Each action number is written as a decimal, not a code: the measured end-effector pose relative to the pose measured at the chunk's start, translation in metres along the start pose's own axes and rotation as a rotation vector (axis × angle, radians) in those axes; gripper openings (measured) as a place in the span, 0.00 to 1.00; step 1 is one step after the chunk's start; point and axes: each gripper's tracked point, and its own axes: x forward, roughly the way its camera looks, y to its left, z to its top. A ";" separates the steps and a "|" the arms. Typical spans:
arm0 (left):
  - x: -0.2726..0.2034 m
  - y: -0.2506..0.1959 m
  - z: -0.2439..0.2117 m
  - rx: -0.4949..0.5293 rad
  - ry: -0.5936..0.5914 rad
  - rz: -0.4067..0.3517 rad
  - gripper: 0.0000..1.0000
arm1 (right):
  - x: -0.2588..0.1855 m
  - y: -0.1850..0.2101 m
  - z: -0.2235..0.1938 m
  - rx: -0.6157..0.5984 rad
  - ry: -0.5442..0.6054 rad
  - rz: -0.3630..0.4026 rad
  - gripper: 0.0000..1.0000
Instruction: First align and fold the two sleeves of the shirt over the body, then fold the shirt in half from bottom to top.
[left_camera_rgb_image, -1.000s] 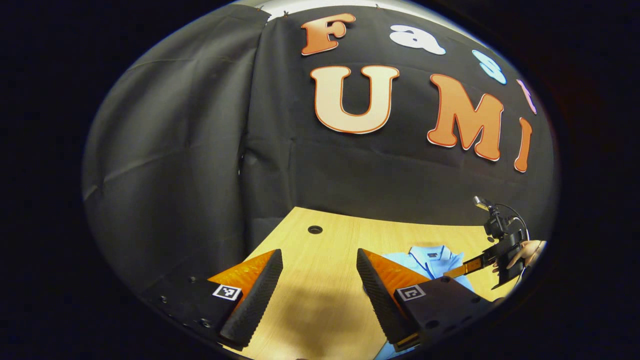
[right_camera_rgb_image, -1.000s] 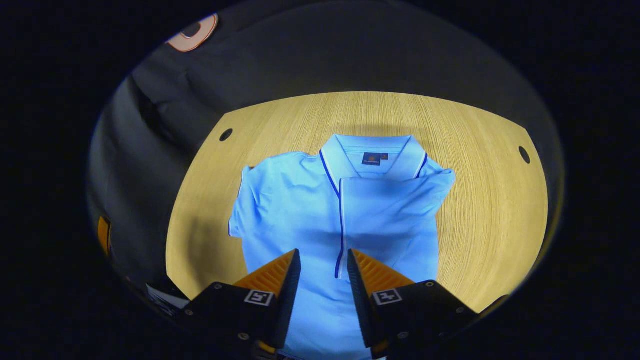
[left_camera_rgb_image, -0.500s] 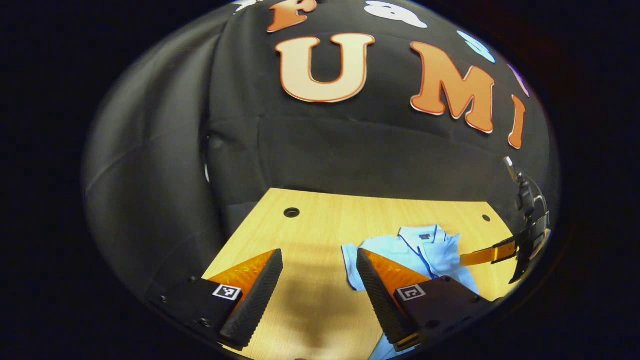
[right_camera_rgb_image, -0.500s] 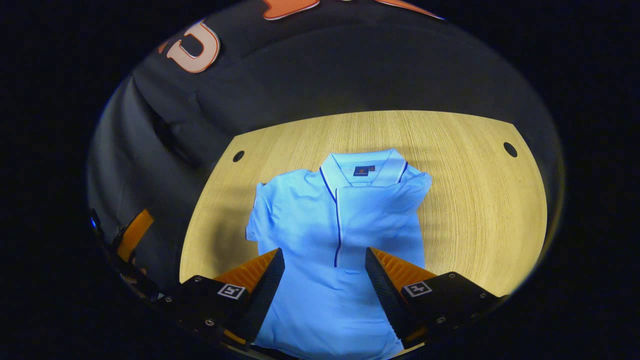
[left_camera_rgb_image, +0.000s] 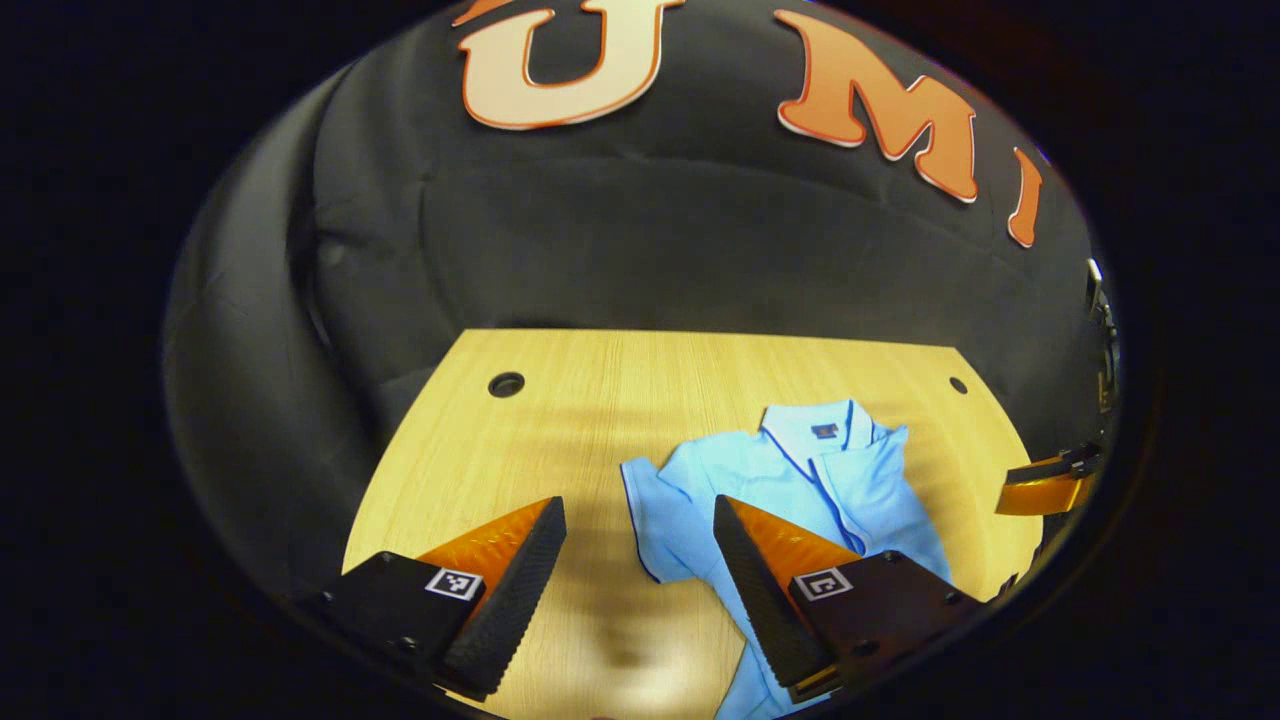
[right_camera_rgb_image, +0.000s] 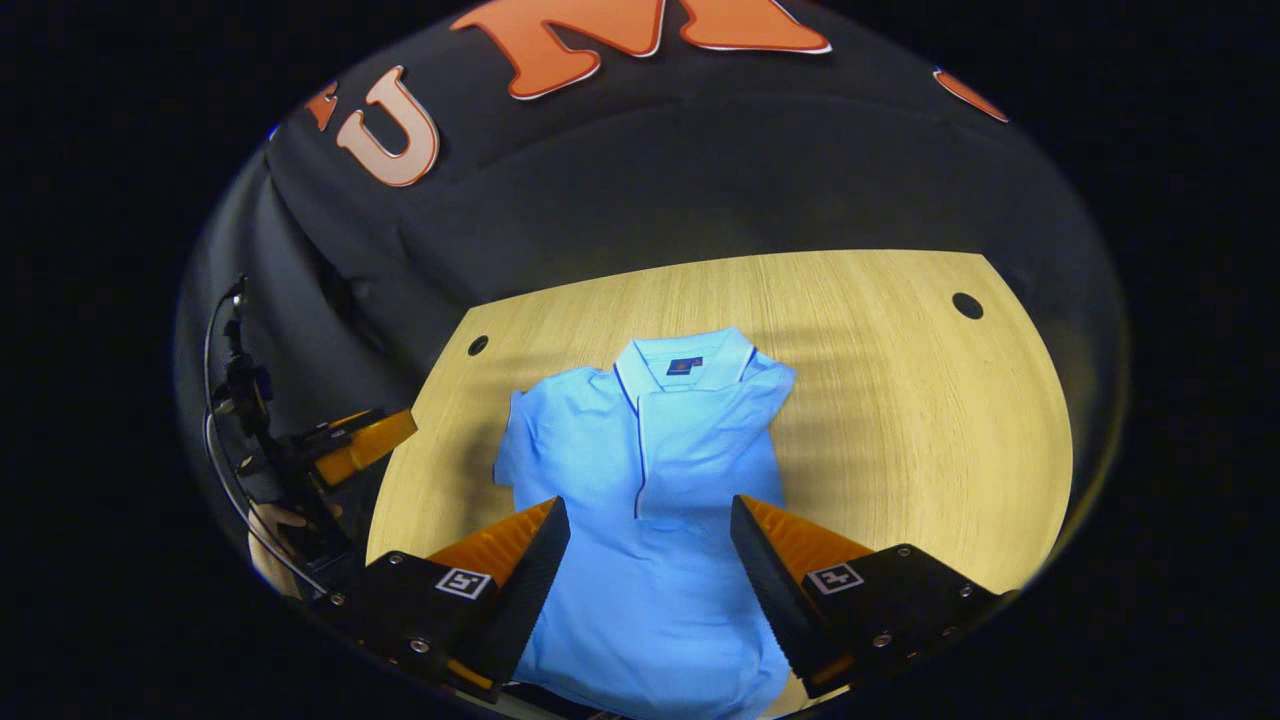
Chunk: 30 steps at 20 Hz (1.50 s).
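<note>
Moved: your views have pulled back, showing more bench (right_camera_rgb_image: 900, 400).
Hand-held grippers: left (left_camera_rgb_image: 640, 570) and right (right_camera_rgb_image: 650, 570) both spread, empty.
Shirt (right_camera_rgb_image: 650, 480): flat on bench.

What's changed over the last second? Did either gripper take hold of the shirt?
Neither took hold. The right gripper widened its jaws and drew back from the shirt, which looks smaller now. The left gripper swung toward the shirt, bringing its unfolded sleeve into sight, and stays open above the table. The shirt lies as before, one sleeve folded over.

light wooden table (right_camera_rgb_image: 900, 400) with round holes near back corners; blue polo shirt (right_camera_rgb_image: 650, 500) flat on top, collar toward wall.
</note>
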 end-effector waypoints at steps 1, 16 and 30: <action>0.008 -0.001 -0.004 -0.009 0.031 -0.007 0.99 | -0.004 -0.010 -0.001 0.011 -0.002 -0.012 0.99; 0.100 0.002 -0.072 -0.049 0.309 0.003 0.99 | -0.025 -0.096 -0.056 0.198 0.054 -0.107 0.99; 0.119 0.002 -0.099 -0.092 0.384 0.040 0.79 | -0.019 -0.101 -0.067 0.257 0.077 -0.103 0.99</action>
